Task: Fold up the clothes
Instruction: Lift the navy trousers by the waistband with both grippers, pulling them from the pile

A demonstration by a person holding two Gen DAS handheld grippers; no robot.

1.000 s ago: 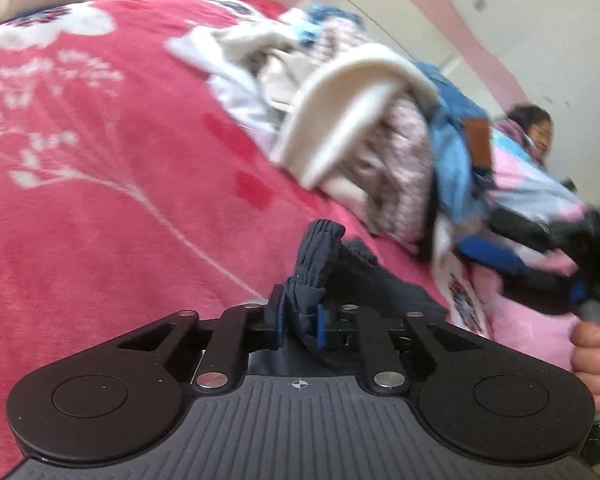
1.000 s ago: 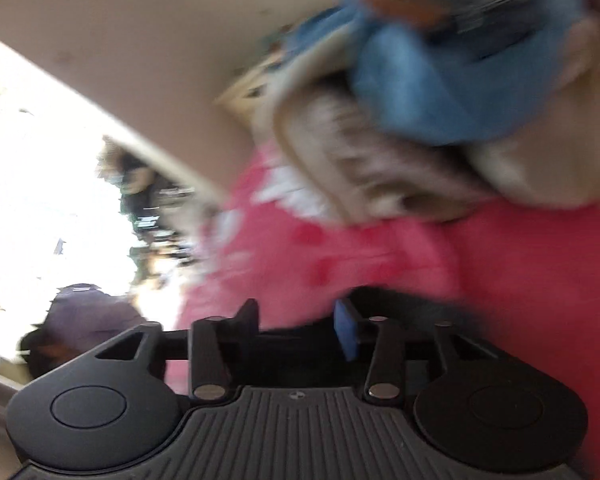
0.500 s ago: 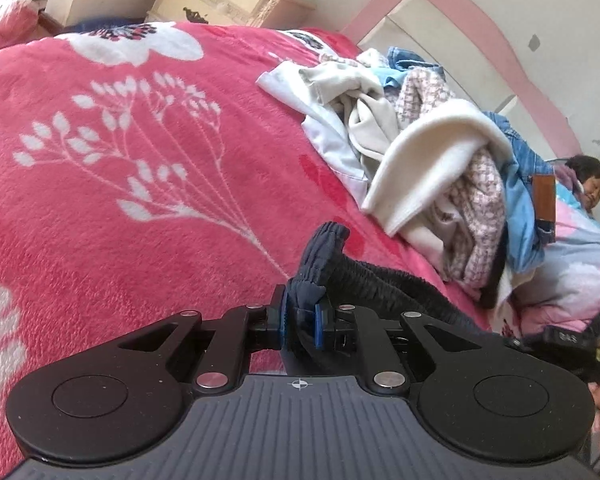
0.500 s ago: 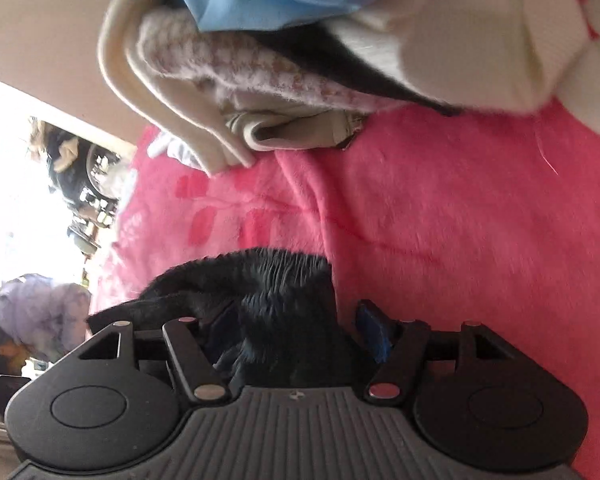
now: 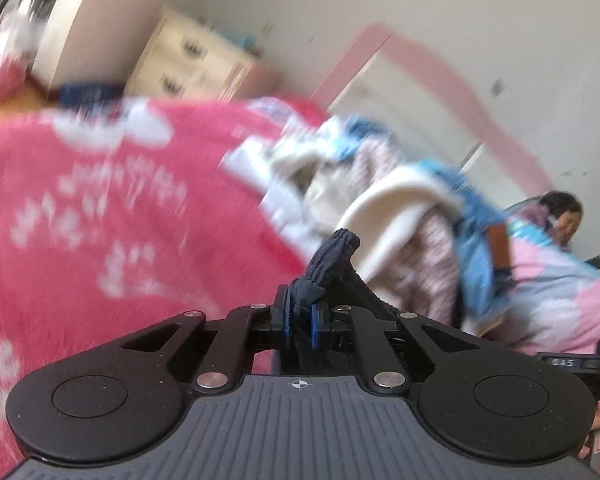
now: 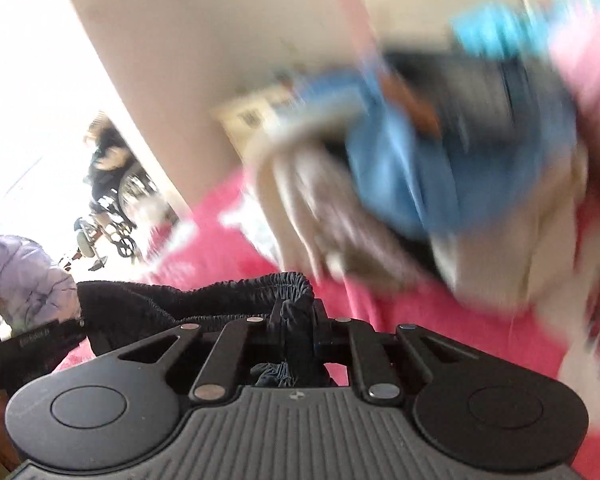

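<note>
Both tongs: my left tongs (image 5: 299, 320) and my right tongs (image 6: 299, 326) are each clenched on the dark trousers (image 6: 204, 296), one at each end of the gathered waistband.
Left grip: the blue pads (image 5: 286, 318) pinch a bunched corner of dark cloth, and its ruffled tip (image 5: 336, 250) stands up just beyond them.
Right grip: the elastic band runs away to the left from my pinch, slack and wrinkled, not yet pulled flat.
Trousers, place: held at the near edge of the red bed cover (image 5: 100, 208), partly raised off it, I judge.
Step in hand: lifting the waistband so the legs hang free. I should draw my two hands apart until the band is taut, keep both at one height, then lay the garment flat on the bare red stretch to the left.
Risk: the clothes pile (image 5: 400, 208) lies just beyond; I must not drag the hem into it.
Far: a pale dresser (image 5: 196, 64) and pink headboard (image 5: 440, 76), both blurred.
Change, right: half a second ago those tongs stood wide around the band; they have just closed onto it.
Change, left: same pinch as before; the view has tipped upward to show more wall.
</note>
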